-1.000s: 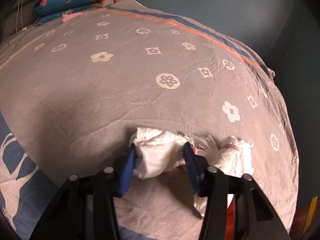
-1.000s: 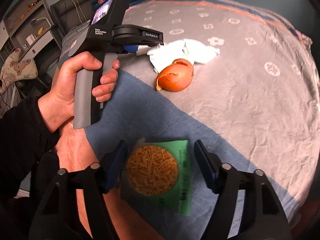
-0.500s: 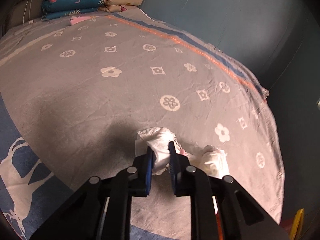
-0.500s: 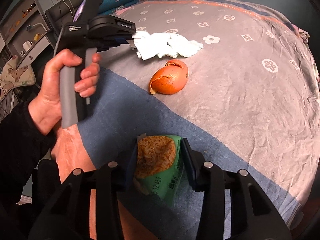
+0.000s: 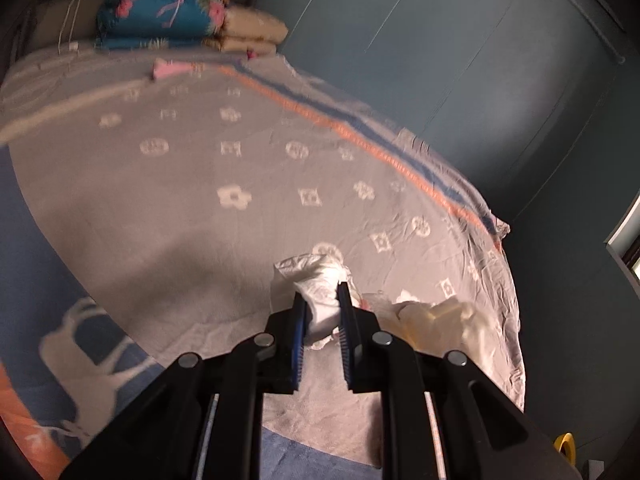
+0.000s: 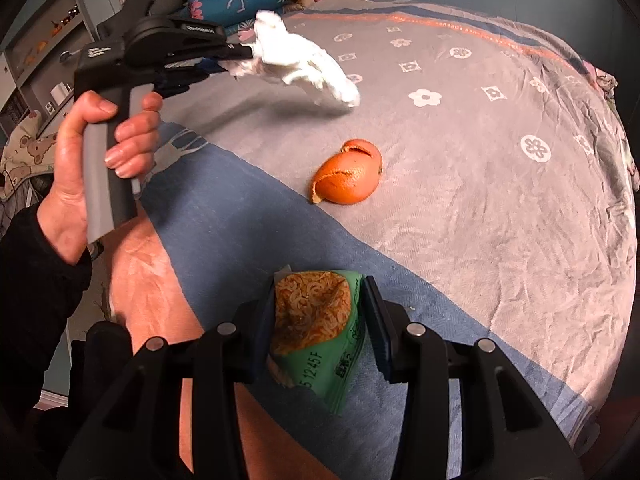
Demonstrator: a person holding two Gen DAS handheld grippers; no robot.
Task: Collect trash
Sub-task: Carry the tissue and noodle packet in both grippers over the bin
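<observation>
My left gripper [image 5: 321,300] is shut on a crumpled white tissue [image 5: 316,280] and holds it lifted above the bed; its loose end [image 5: 440,316] hangs to the right. In the right wrist view the same tissue [image 6: 300,64] hangs from the left gripper [image 6: 244,54] in the air. My right gripper [image 6: 320,300] is shut on a green noodle packet [image 6: 320,328], crumpled between the pads, just above the blue part of the bedspread. An orange peel [image 6: 348,178] lies on the grey bedspread, between the two grippers.
The grey patterned bedspread [image 6: 500,200] covers the bed. Folded blankets [image 5: 176,16] are stacked at the far end. A blue-grey wall [image 5: 480,60] runs along the bed's far side. Shelves [image 6: 40,52] stand at the left.
My left gripper closed on the tissue and lifted it off the bed. My right gripper closed on the noodle packet, folding it, and raised it slightly.
</observation>
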